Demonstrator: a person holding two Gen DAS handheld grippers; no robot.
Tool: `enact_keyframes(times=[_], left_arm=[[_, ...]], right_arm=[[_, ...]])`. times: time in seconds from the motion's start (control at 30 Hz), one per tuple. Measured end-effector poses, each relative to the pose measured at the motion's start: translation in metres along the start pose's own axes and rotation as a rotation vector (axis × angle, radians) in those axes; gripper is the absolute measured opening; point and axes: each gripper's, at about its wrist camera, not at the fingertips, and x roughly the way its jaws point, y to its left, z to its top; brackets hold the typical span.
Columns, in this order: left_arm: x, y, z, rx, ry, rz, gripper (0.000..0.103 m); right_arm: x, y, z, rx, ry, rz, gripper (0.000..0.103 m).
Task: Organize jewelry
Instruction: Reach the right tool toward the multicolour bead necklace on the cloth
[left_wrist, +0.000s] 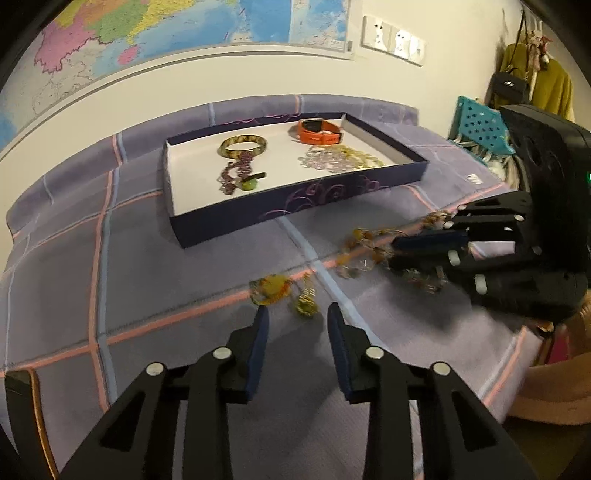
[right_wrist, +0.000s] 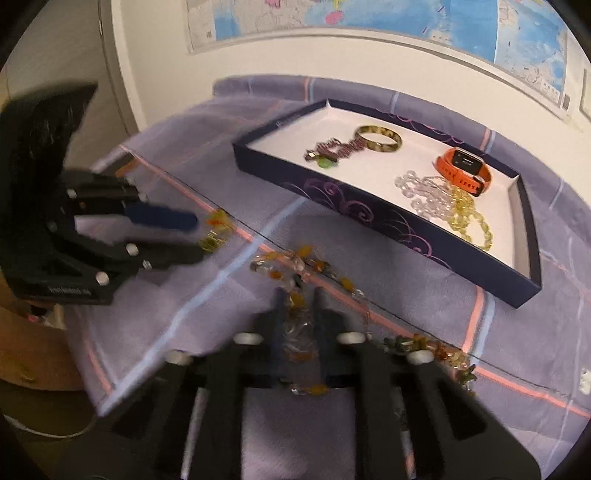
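Purple plaid bedcover (left_wrist: 155, 258) under a wall map (left_wrist: 147, 33) carries a dark blue box tray (left_wrist: 295, 206) with a white floor. Inside the tray lie a yellow bangle (left_wrist: 243, 146), a maroon bead necklace (left_wrist: 236, 173), an orange watch (left_wrist: 317, 131) and clear and yellow bead strands (left_wrist: 340, 158). Nearer, an amber bead necklace (right_wrist: 295, 266) sprawls across the cover. Right tongs (right_wrist: 298, 295) are closed on this necklace, beads bunched between the pads. Left tongs (left_wrist: 297, 314) stand open and empty, pointing at a small yellow trinket (left_wrist: 273, 290) just beyond their tips.
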Motion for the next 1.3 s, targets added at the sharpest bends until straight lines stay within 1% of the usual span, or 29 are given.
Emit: enact_keyframes(times=[0.07, 0.1, 0.2, 0.3, 0.37, 0.43, 0.5, 0.6, 0.67, 0.77, 0.83, 0.87, 0.9, 0.93, 1.0, 1.03, 1.07, 1.1, 1.17, 1.2, 1.23, 1.3], left_arm=[[-0.002, -0.006, -0.002, 0.017, -0.004, -0.021, 0.027], [-0.001, -0.008, -0.001, 0.024, -0.004, -0.024, 0.026], [0.007, -0.011, 0.004, 0.025, 0.005, -0.014, 0.026], [0.014, -0.010, 0.009, 0.017, 0.011, -0.012, 0.026], [0.016, -0.010, 0.012, 0.017, 0.011, -0.019, 0.021], [0.018, -0.010, 0.013, 0.015, 0.015, -0.020, 0.010], [0.018, -0.012, 0.013, 0.016, 0.014, -0.028, 0.010], [0.015, -0.012, 0.011, 0.016, 0.002, -0.036, 0.009], [0.011, -0.009, 0.009, -0.001, -0.006, -0.058, 0.009], [0.004, -0.005, 0.004, -0.022, -0.008, -0.085, 0.008], [-0.001, -0.003, 0.001, -0.015, -0.014, -0.118, 0.010], [-0.004, -0.003, -0.001, -0.011, -0.020, -0.118, 0.011], [-0.006, -0.002, -0.001, -0.012, -0.026, -0.110, 0.016], [-0.007, -0.002, -0.002, -0.011, -0.028, -0.107, 0.025], [-0.010, 0.002, -0.001, -0.017, -0.046, -0.082, 0.030], [-0.011, 0.005, 0.001, -0.024, -0.050, -0.076, 0.030], [-0.011, 0.008, 0.003, -0.037, -0.051, -0.067, 0.030], [-0.010, 0.011, 0.004, -0.044, -0.053, -0.053, 0.030], [-0.007, 0.015, 0.008, -0.046, -0.059, -0.022, 0.030], [-0.006, 0.017, 0.010, -0.047, -0.058, -0.007, 0.030], [-0.003, 0.019, 0.012, -0.047, -0.056, 0.002, 0.030], [0.002, 0.022, 0.015, -0.048, -0.047, 0.020, 0.030]], right_arm=[[-0.004, -0.002, 0.001, 0.007, -0.010, 0.000, 0.006], [-0.006, -0.005, 0.002, 0.026, -0.013, 0.018, 0.006], [-0.011, -0.010, 0.003, 0.061, -0.029, 0.042, 0.006], [-0.022, -0.015, 0.007, 0.090, -0.065, 0.070, 0.006], [-0.033, -0.020, 0.011, 0.121, -0.102, 0.102, 0.006], [-0.044, -0.024, 0.015, 0.138, -0.137, 0.110, 0.006], [-0.054, -0.027, 0.020, 0.157, -0.169, 0.123, 0.006], [-0.068, -0.030, 0.025, 0.161, -0.204, 0.112, 0.006], [-0.075, -0.031, 0.027, 0.165, -0.220, 0.122, 0.006], [-0.077, -0.034, 0.026, 0.162, -0.220, 0.111, 0.006], [-0.073, -0.034, 0.024, 0.162, -0.201, 0.103, 0.006], [-0.068, -0.034, 0.022, 0.166, -0.187, 0.104, 0.006], [-0.063, -0.033, 0.020, 0.163, -0.168, 0.101, 0.006], [-0.057, -0.031, 0.018, 0.155, -0.150, 0.085, 0.006], [-0.048, -0.029, 0.014, 0.146, -0.125, 0.071, 0.006], [-0.043, -0.028, 0.012, 0.146, -0.109, 0.064, 0.007], [-0.039, -0.027, 0.011, 0.145, -0.096, 0.051, 0.008], [-0.034, -0.026, 0.009, 0.141, -0.083, 0.039, 0.012], [-0.026, -0.024, 0.006, 0.133, -0.067, 0.017, 0.025], [-0.023, -0.022, 0.006, 0.123, -0.061, 0.014, 0.038], [-0.019, -0.020, 0.005, 0.108, -0.055, 0.011, 0.048], [-0.012, -0.011, 0.004, 0.071, -0.041, -0.010, 0.051]])
